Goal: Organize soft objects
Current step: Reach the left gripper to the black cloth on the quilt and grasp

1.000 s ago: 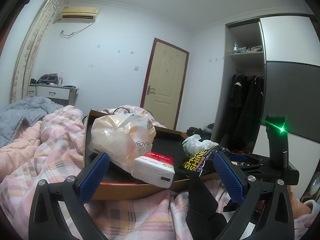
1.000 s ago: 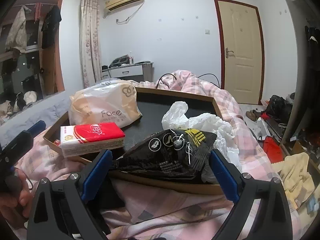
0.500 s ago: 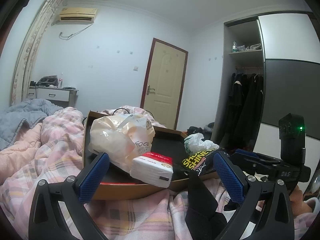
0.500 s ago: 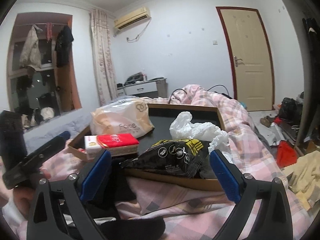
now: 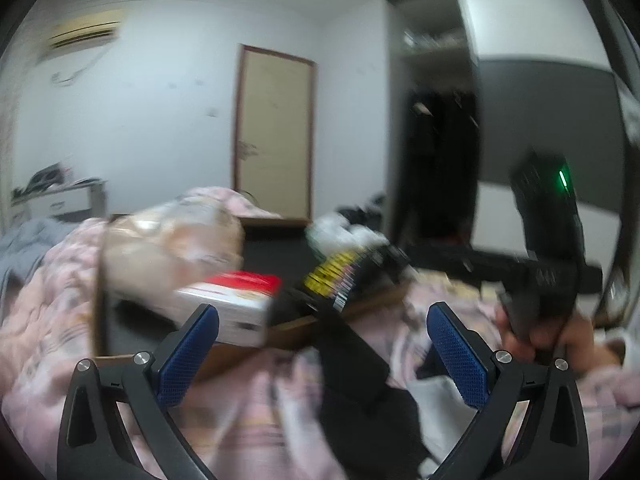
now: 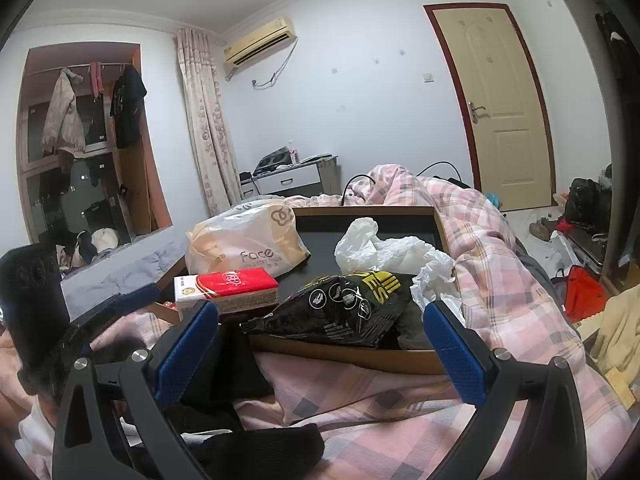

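A shallow brown tray (image 6: 348, 354) with a black floor lies on a pink plaid quilt. In it are a beige "Face" tissue bag (image 6: 244, 240), a red-and-white tissue pack (image 6: 228, 290), a black-and-yellow snack bag (image 6: 340, 306) and a crumpled white plastic bag (image 6: 384, 246). A black garment (image 6: 240, 392) lies on the quilt in front of the tray. My right gripper (image 6: 320, 352) is open and empty just short of the tray. My left gripper (image 5: 322, 360) is open and empty; its view is blurred and shows the tray (image 5: 288, 332) and the black garment (image 5: 360, 380).
The pink plaid quilt (image 6: 500, 280) is heaped behind and right of the tray. A door (image 6: 500, 108), a curtain (image 6: 204, 120) and a small desk (image 6: 292, 176) stand beyond. Clothes and bags lie on the floor at right (image 6: 580, 288). The right gripper's body (image 5: 548, 248) shows in the left wrist view.
The left view has swung and blurred; the tray now sits lower and more to the left. The right gripper has tilted up and drawn slightly back. Both stay open.
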The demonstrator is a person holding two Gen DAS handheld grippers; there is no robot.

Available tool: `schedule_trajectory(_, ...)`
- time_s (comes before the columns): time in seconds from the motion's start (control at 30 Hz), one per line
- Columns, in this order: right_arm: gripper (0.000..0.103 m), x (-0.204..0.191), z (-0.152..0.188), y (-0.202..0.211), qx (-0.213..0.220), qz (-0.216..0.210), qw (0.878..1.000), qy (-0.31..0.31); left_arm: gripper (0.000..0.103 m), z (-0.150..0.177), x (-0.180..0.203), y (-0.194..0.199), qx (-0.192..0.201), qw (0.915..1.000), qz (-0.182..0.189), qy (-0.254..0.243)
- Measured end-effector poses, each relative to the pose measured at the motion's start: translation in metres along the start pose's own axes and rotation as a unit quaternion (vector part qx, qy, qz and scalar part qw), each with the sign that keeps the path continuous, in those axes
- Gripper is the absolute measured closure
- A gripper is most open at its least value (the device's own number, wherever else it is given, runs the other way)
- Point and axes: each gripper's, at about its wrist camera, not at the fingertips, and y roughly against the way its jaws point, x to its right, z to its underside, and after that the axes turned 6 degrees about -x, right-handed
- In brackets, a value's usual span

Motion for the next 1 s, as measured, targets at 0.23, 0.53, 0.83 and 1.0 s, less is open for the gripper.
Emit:
schedule_trajectory(0.23,0.001,0.004,0.000,0.002,0.001,-0.002,1.000,-0.004,0.000,0.007,0.033,-0.010,-0.051,0.9944,0.034,-0.086)
schedule_trajectory(0.53,0.001,0.005,0.000,0.003,0.002,-0.002,1.000,-0.005,0.000,0.012,0.034,-0.025,-0.118,0.9888,0.041,-0.082)
schedule_trajectory(0.83,0.001,0.005,0.000,0.003,0.001,-0.003,1.000,-0.005,0.047,0.014,0.032,-0.033,-0.146,0.9856,0.048,-0.071)
schedule_trajectory(1.0,0.001,0.005,0.000,0.003,0.001,-0.003,1.000,-0.005,0.058,0.014,0.030,-0.029,-0.140,0.9869,0.047,-0.065)
